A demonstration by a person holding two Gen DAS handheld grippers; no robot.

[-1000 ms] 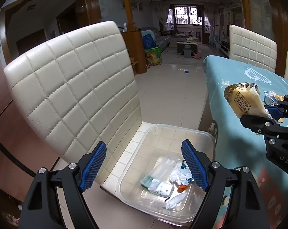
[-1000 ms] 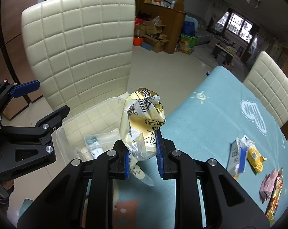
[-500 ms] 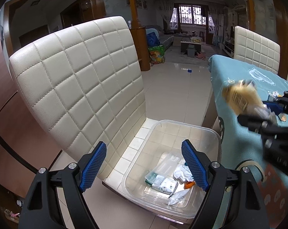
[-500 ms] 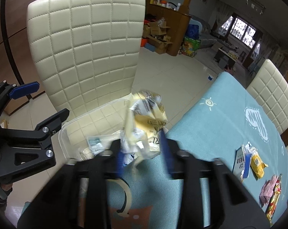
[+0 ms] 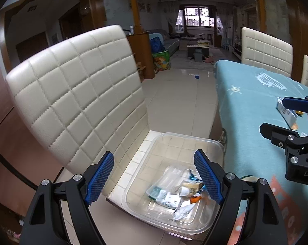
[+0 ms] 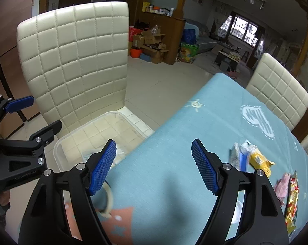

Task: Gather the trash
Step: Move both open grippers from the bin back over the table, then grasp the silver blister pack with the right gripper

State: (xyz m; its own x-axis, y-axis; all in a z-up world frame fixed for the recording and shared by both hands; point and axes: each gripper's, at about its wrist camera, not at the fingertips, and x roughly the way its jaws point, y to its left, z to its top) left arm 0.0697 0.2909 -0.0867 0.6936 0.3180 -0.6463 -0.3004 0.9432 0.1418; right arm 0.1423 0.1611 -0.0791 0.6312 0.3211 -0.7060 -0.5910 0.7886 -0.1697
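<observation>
A clear plastic bin (image 5: 186,140) sits on the seat of a cream quilted chair (image 5: 76,94); it also shows in the right wrist view (image 6: 96,126). Several wrappers lie in it, among them a crumpled yellow snack bag (image 5: 191,186). My left gripper (image 5: 154,175) is open and empty above the bin. My right gripper (image 6: 154,163) is open and empty over the edge of the teal table (image 6: 194,143). More trash lies on the table at the right: a white and blue wrapper (image 6: 238,155), a yellow packet (image 6: 259,160), a pink wrapper (image 6: 283,185) and a red and gold wrapper (image 6: 292,200).
A roll of tape (image 6: 108,201) lies on the table near my right gripper's left finger. Two more cream chairs (image 5: 266,51) stand on the table's far side. Tiled floor (image 5: 180,100) runs between the chair and the table. Boxes and bags (image 6: 154,47) stand by the wooden counter.
My right gripper opened and let go of the yellow snack bag, which now lies in the bin. The right gripper has swung right over the table. My left gripper stayed open.
</observation>
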